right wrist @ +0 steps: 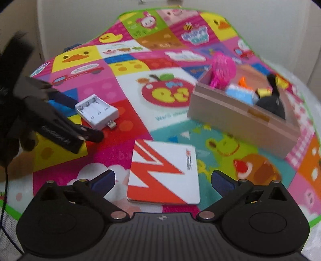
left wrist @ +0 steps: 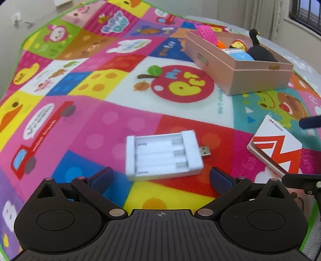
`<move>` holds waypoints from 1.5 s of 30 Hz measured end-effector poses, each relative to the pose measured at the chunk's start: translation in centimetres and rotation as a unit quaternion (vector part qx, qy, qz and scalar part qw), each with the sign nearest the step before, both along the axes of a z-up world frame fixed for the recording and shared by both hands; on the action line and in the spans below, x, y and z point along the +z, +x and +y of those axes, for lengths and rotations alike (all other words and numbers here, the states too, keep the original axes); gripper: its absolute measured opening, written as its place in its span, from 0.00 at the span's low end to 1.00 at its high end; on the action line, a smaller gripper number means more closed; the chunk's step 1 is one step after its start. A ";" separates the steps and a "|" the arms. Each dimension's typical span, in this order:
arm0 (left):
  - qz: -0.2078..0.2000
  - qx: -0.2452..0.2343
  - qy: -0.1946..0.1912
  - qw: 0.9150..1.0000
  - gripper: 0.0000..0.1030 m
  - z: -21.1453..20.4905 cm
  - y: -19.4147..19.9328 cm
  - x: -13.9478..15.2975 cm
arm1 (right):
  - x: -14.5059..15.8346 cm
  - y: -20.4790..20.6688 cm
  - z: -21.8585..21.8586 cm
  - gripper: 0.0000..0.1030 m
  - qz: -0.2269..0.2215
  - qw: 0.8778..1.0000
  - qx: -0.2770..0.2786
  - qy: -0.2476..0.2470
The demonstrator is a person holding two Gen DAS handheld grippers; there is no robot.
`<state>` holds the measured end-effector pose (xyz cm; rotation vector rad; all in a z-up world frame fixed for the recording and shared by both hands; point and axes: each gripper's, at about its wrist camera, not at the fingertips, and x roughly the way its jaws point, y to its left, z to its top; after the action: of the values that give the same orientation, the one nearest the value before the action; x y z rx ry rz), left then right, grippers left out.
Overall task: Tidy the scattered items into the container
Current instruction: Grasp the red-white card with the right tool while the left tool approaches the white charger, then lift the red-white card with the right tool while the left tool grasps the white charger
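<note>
With both jaws spread wide and empty, drop the left hand-held gripper (left wrist: pixel 160 176) square over the battery charger (left wrist: pixel 163 155), right hand-held gripper (right wrist: pixel 163 180) over the card box (right wrist: pixel 163 173); both lie on the mat, container (left wrist: pixel 236 62) beyond.

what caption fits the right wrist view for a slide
Open right gripper poised over the red-and-white booklet on the play mat, box beyond.

A bright patchwork play mat (left wrist: pixel 120 84) printed with ducks, a red apple and a little truck covers the surface, edged in green, while beyond it stand a pale wall with a socket (left wrist: pixel 15 19), a cream curtain (left wrist: pixel 266 12) and a barred window (left wrist: pixel 307 14).
</note>
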<state>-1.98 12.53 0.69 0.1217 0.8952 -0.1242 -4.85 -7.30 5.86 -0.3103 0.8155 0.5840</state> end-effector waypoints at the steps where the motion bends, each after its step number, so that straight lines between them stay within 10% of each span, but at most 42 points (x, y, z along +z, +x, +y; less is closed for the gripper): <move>1: -0.002 0.004 -0.002 1.000 1.00 0.2 -0.1 0.0 | -0.3 0.2 -0.1 0.99 0.010 1.000 -0.003 0.003; 14: -0.034 -0.003 -0.003 0.999 1.00 0.4 -1.2 -0.7 | 0.3 -2.6 1.8 1.00 0.028 0.992 0.110 0.046; 28: -0.036 -0.012 0.003 0.999 1.00 0.6 -1.9 -0.8 | -1.8 0.5 6.0 1.00 -0.053 0.968 0.235 -0.071; 32: -0.034 -0.011 0.002 0.999 1.00 0.7 -2.2 -0.7 | -1.7 2.9 5.9 1.00 0.013 0.977 0.206 -0.043; 45: -0.033 -0.005 0.004 0.999 1.00 0.5 -2.1 -0.7 | -1.6 0.2 -1.7 0.92 0.022 0.999 0.024 0.002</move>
<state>-4.07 13.02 -0.03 0.1359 0.8299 -0.1255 -4.68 -8.96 4.29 -0.3144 0.8509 0.6400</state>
